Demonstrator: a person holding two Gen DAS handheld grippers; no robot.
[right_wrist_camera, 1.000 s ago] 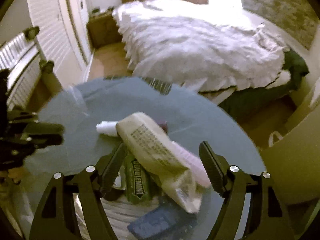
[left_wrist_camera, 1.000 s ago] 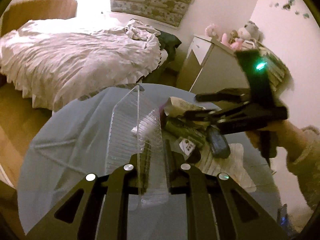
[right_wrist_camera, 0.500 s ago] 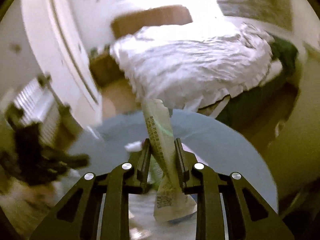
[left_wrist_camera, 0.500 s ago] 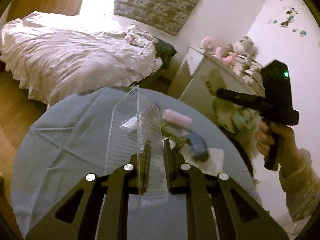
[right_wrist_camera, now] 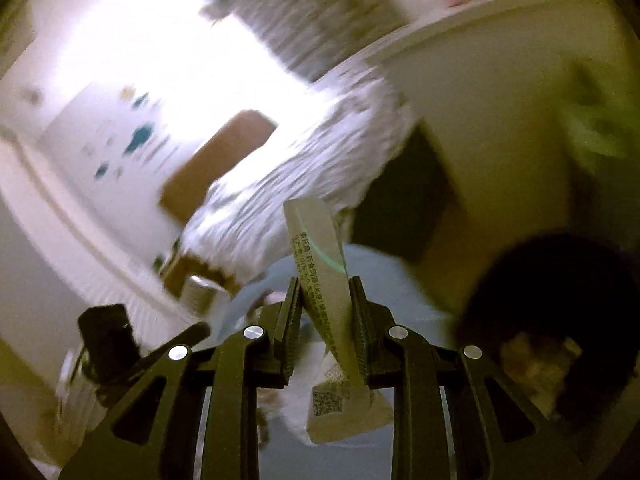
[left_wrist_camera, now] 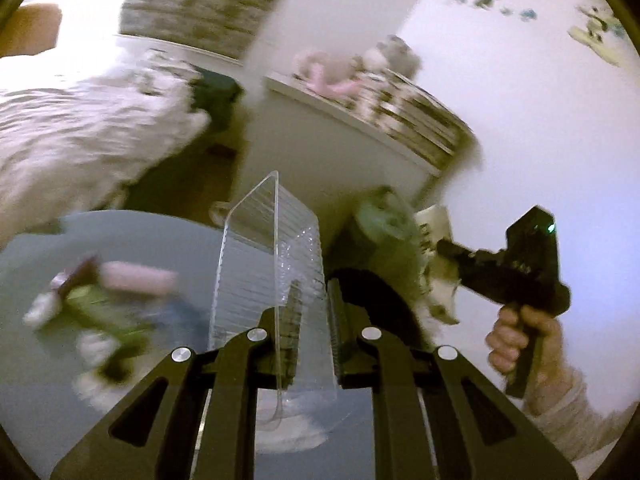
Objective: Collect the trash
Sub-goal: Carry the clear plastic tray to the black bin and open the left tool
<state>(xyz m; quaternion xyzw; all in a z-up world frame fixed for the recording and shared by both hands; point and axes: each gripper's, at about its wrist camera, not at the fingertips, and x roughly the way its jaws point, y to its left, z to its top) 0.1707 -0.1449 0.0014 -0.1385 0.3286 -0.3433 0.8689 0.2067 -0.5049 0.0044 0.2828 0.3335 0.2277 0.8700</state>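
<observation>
My left gripper [left_wrist_camera: 312, 300] is shut on the wall of a clear ribbed plastic tray [left_wrist_camera: 264, 264], which stands upright above the edge of the round blue-grey table [left_wrist_camera: 168, 236]. My right gripper [right_wrist_camera: 326, 308] is shut on a cream printed packet [right_wrist_camera: 320, 256] that sticks up and down between its fingers. In the left wrist view the right gripper [left_wrist_camera: 444, 248] holds that packet [left_wrist_camera: 434, 222] out to the right, over a black-lined bin [left_wrist_camera: 380, 296]. The bin's dark opening [right_wrist_camera: 560, 300] lies to the lower right in the right wrist view. Both views are blurred.
Blurred trash remains on the table at the left: a pink tube [left_wrist_camera: 136, 278], a green pack [left_wrist_camera: 100, 308] and white scraps. A white dresser [left_wrist_camera: 320, 148] with plush toys stands behind the bin, a bed [left_wrist_camera: 80, 120] at the left. A hand [left_wrist_camera: 516, 340] grips the right tool.
The right gripper closed on the packet, lifted it off the table and swung it, rolling, towards the bin. The left gripper swung right with the tray, so the table trash now lies at the left.
</observation>
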